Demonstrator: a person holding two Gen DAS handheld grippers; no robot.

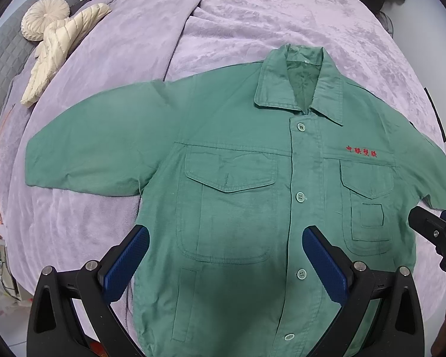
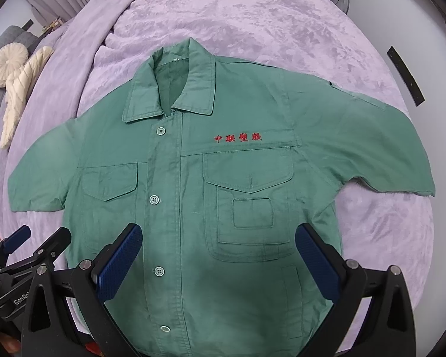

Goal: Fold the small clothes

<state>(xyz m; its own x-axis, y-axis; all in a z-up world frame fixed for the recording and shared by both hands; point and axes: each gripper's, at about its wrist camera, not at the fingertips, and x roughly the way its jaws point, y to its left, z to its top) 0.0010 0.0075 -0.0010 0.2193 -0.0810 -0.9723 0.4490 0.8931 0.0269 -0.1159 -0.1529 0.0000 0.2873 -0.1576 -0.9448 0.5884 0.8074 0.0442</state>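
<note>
our left gripper (image 1: 226,239) is matte black plastic, its two broad triangular arms carrying round silver screws and ending in fingers faced with dark blue dimpled pads (image 1: 128,264). our right gripper (image 2: 218,236) looks the same: black frame, silver screws, blue textured pads (image 2: 316,260). in the right wrist view, the left gripper's body shows white lettering, "genro", cut off.
</note>
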